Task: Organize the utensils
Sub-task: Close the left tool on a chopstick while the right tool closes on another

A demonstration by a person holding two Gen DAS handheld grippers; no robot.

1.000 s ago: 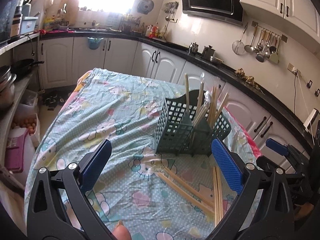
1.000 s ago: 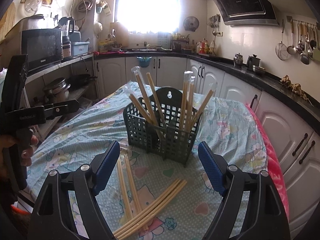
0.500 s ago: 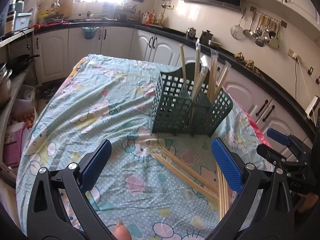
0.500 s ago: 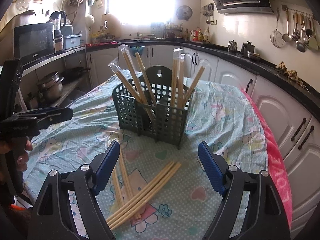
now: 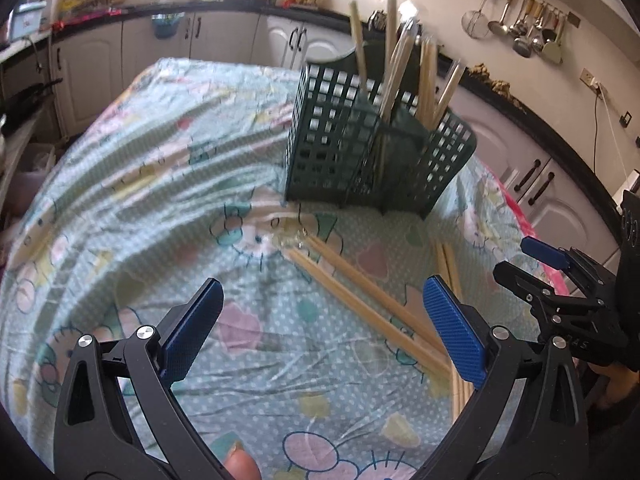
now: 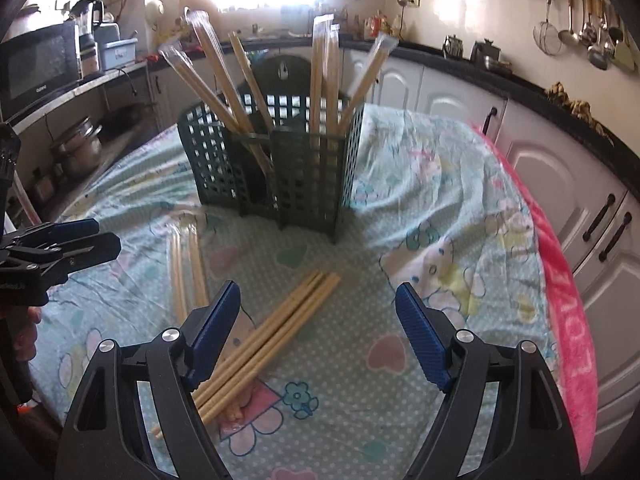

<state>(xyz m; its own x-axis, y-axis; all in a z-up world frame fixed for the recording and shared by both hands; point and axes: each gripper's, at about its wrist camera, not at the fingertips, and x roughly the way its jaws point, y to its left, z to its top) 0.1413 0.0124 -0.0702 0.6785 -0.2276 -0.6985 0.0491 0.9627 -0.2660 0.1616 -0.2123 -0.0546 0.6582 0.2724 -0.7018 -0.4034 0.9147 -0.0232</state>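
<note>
On the cloth-covered surface [image 6: 460, 184] stood a dark green mesh utensil basket [image 6: 276, 168], and it already held a good share of the chopsticks: several wrapped pairs [image 6: 324, 76] leaned upright in its compartments, some fanned to the left and some to the right. That part of the sorting looked done.

What remained lay flat on the cloth in front of the basket. A bundle of loose chopsticks [image 6: 276, 328] lay slantwise near the right gripper [image 6: 316, 332], its lower end passing under that gripper's left finger. A second pair [image 6: 186, 268] lay apart from it to the left, nearer the left gripper [image 5: 324, 328]. In the left wrist view the same sticks showed as a long slanted pair [image 5: 360, 288] and another group [image 5: 450, 264] near the right finger.

The right gripper's jaws were wide apart but closing slightly, with nothing pressed between the pads; the bundle was below and to the left rather than gripped. The left gripper's jaws stood wide apart and empty. Both views were blurred.

By my judgement the task was past its middle, with at least two groups of sticks left to lift and drop into the basket.
</note>
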